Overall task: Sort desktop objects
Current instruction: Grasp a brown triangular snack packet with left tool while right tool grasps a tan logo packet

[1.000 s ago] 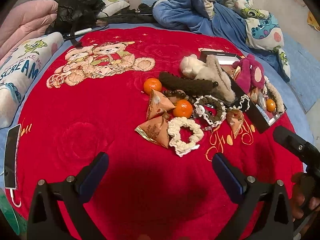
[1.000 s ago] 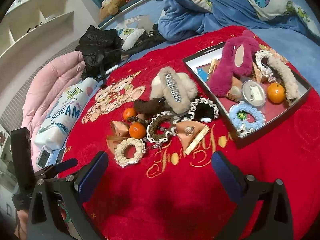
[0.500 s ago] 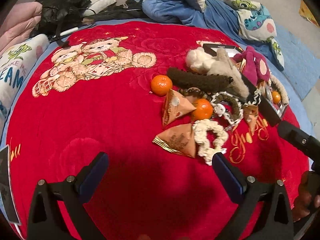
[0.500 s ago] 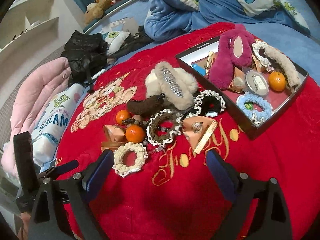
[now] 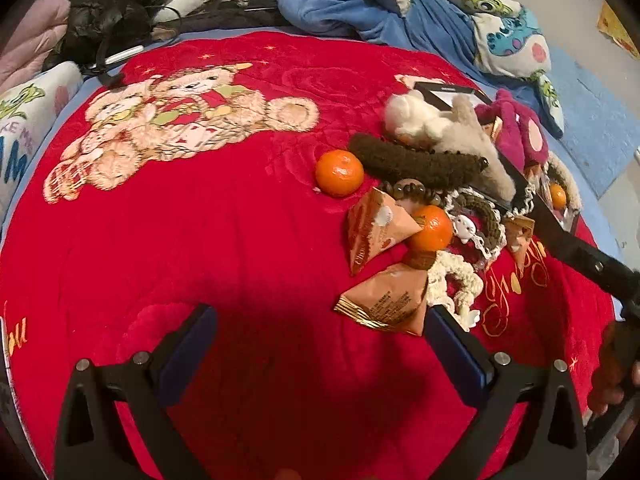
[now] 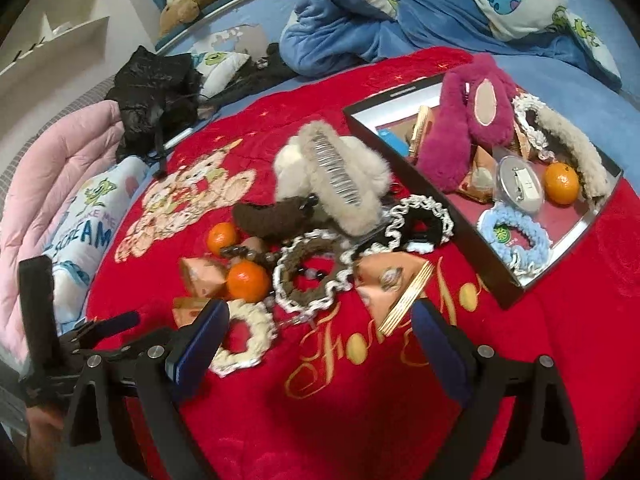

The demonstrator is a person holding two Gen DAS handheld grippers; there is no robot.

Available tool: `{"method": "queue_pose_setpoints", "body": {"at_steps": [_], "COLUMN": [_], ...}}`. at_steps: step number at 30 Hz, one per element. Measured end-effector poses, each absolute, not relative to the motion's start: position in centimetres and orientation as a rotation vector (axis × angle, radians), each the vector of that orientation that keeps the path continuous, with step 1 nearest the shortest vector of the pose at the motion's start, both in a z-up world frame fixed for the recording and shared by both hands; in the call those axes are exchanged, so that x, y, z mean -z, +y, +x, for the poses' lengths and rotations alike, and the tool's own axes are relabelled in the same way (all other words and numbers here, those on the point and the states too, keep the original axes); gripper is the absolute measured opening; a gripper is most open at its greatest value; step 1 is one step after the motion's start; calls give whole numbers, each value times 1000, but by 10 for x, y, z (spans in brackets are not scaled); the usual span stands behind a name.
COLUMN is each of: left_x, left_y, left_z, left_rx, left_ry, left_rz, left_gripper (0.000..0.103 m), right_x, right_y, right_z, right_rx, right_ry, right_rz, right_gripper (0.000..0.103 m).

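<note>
A pile of small things lies on the red blanket [image 5: 200, 240]: two mandarins [image 5: 339, 172] [image 5: 430, 227], orange triangular packets [image 5: 384, 300], a cream scrunchie [image 6: 244, 340], a brown lace-edged scrunchie [image 6: 308, 276], a brown fuzzy clip [image 6: 272, 216] and a beige furry claw clip [image 6: 340, 176]. The black box [image 6: 490, 268] at the right holds a magenta plush, a mandarin [image 6: 560, 184], a blue scrunchie and more. My left gripper [image 5: 320, 320] is open and empty, its right finger beside a packet. My right gripper [image 6: 320, 316] is open over the blanket, between the cream scrunchie and a packet [image 6: 388, 284].
Blue bedding [image 6: 360, 20] and printed pillows lie behind the blanket. A black bag [image 6: 156, 88] and a pink quilt [image 6: 52, 168] sit at the far left, with a "SCREAM" pillow [image 6: 84, 232] beside them. A plush bear design [image 5: 172, 120] is printed on the blanket.
Both grippers have moved forward and down toward the pile, which now looks larger and nearer the fingers. The right gripper's jaws stand slightly narrower than a second ago.
</note>
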State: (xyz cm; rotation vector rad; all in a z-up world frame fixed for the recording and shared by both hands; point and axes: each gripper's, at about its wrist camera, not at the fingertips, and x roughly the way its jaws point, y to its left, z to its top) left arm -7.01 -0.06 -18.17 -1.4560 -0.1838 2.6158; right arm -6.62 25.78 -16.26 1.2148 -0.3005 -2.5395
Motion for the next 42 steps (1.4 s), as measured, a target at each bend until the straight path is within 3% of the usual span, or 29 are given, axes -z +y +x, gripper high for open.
{"method": "queue_pose_setpoints", "body": {"at_steps": [7,13,19,24,28,38,40,42], "left_x": [189,201,209,219,222,223,222,222], "left_y": [11,20,24,34,29,29,29,29], "left_z": [-83,-93,-100,-103,-98,-97,-97,-97], "left_rx": [-2608,-2589,-2626,-2706,-2727,-2741,-2742,-2742], "left_ry": [-126,-95,-71,52,-7,-8,-7,-9], "left_rz": [-1476,-1507,-1494,-1436,-1363,-1290,-1289,-1287], "left_gripper": [103,103,103,103,103,103,103,103], "right_x": [177,190,196,205,215,220,220,220], "right_y": [259,262,267,269,274,251,253,262], "right_z": [-78,-87,-96,-108,-111,-107,-104,-102], "right_rx": [2542,2515,2529,2535,2554,2606,2611,2614], "right_ry": [-272,-291,-305,-300,-366,-148,-166,-237], "right_rz": [1264,1308,1316,1329,1300,1316,1292,1266], "right_gripper": [89,78,78,78,78,92,92,80]}}
